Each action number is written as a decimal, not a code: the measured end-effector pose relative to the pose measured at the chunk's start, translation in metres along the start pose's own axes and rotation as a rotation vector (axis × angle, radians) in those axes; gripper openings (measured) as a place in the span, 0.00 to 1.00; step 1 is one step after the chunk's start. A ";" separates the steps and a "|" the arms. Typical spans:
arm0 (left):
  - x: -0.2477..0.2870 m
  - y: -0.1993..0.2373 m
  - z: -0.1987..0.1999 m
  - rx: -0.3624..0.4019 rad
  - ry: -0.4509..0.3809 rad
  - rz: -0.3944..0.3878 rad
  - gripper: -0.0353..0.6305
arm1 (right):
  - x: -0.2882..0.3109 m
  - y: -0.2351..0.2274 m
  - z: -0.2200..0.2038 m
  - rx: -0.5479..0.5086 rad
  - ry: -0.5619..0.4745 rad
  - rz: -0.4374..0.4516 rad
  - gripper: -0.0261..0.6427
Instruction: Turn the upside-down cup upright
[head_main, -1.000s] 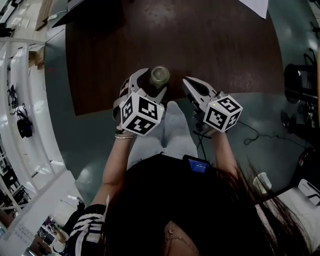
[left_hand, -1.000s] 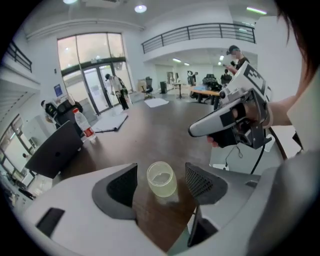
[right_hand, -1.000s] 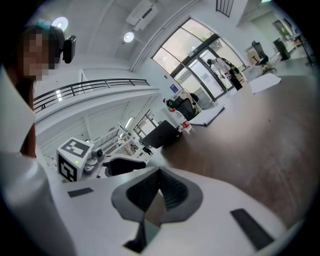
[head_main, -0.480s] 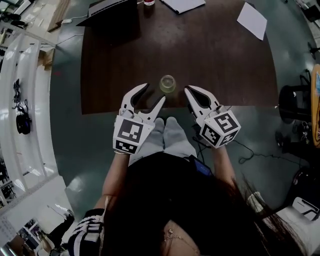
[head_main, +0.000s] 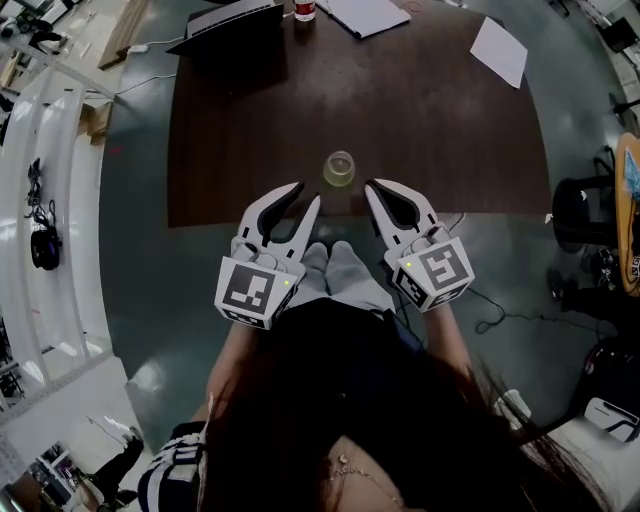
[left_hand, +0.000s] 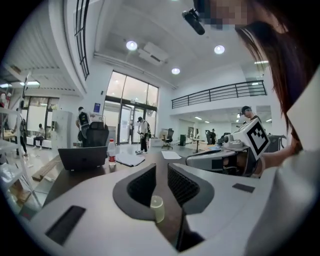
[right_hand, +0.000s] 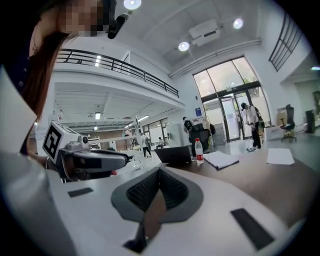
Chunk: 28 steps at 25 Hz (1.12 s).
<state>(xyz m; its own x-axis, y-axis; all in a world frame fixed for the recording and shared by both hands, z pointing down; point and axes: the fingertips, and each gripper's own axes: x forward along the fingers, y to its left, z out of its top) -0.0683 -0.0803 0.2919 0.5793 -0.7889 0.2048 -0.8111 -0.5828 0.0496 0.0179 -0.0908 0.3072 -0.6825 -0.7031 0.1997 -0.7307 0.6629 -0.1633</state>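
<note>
A small translucent greenish cup stands alone on the dark brown table, close to its near edge, with its mouth seemingly facing up. My left gripper hovers just short of the cup and slightly left of it. Its jaws are closing with a narrow gap between them and nothing in it. In the left gripper view the cup shows through that gap, farther off on the table, beyond the left gripper. My right gripper hangs to the cup's right, shut and empty, its pads meeting in the right gripper view.
At the table's far side sit a laptop, a red-labelled bottle, a notebook and a sheet of paper. A black chair stands off the right edge. The person's knees are under the near edge.
The left gripper, which was around the cup a second ago, has let go, drawn back toward the person and narrowed its jaws. The right gripper also pulled back. The cup stays on the table.
</note>
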 end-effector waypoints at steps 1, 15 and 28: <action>-0.002 0.001 0.004 0.011 -0.001 0.017 0.13 | -0.001 0.000 0.002 -0.010 -0.003 -0.014 0.06; -0.006 0.014 0.010 -0.064 -0.018 0.073 0.06 | -0.008 0.010 0.019 -0.068 -0.045 -0.054 0.06; 0.009 0.014 0.001 -0.104 0.024 0.051 0.06 | -0.005 -0.002 0.019 -0.060 -0.023 -0.059 0.06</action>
<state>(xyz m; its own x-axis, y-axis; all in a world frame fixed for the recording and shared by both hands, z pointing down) -0.0747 -0.0957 0.2932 0.5357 -0.8117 0.2327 -0.8444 -0.5172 0.1397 0.0220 -0.0934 0.2880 -0.6388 -0.7467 0.1852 -0.7679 0.6337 -0.0936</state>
